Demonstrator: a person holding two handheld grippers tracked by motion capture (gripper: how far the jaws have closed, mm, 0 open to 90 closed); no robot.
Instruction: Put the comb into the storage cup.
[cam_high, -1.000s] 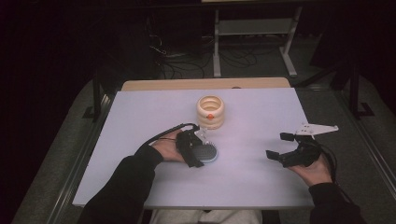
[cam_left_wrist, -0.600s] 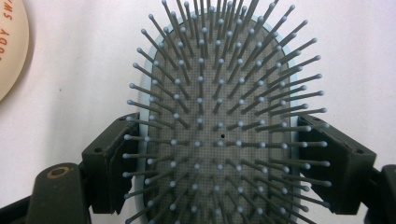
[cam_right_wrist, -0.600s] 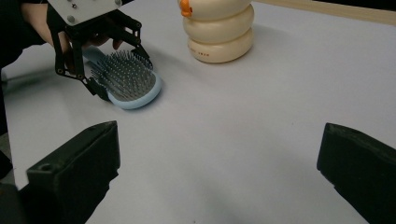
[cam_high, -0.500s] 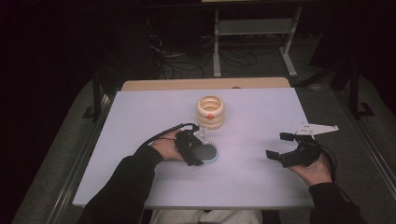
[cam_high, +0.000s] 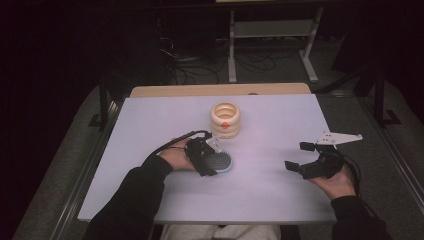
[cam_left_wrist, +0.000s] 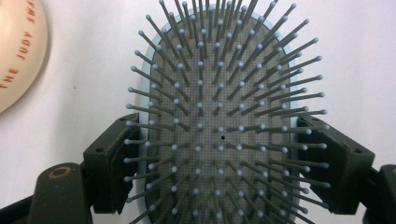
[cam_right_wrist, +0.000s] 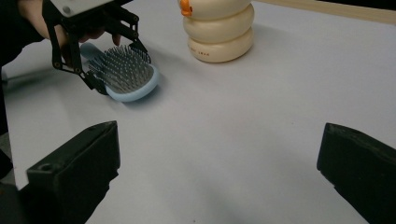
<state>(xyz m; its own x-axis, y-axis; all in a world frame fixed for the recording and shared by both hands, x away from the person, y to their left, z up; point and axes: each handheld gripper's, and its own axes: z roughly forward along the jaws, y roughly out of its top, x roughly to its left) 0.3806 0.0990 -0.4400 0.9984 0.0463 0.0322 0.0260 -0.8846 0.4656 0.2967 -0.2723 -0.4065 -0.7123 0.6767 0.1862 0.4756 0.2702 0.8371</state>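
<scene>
A light-blue hairbrush (cam_high: 220, 163) lies bristles-up on the white table (cam_high: 280, 205), just in front of a cream toy of stacked rings (cam_high: 225, 120) with an orange piece on its side. My left gripper (cam_high: 213, 161) is shut on the brush head. In the left gripper view both black pads press the blue rim of the hairbrush (cam_left_wrist: 219, 116) from either side. From the right gripper view I see the same hold on the hairbrush (cam_right_wrist: 128, 77) by the left gripper (cam_right_wrist: 116, 67). My right gripper (cam_high: 298, 156) rests at the table's right, open with nothing between its fingers.
The cream ring toy (cam_right_wrist: 218, 28) stands upright behind the brush; its edge with red lettering (cam_left_wrist: 18, 51) sits at the left of the left gripper view. A wooden strip (cam_high: 220, 90) borders the table's far edge. Dark floor, cables and a metal stand lie beyond.
Both hands keep their places. The left gripper's jaws look drawn in tighter around the brush head than a second ago.
</scene>
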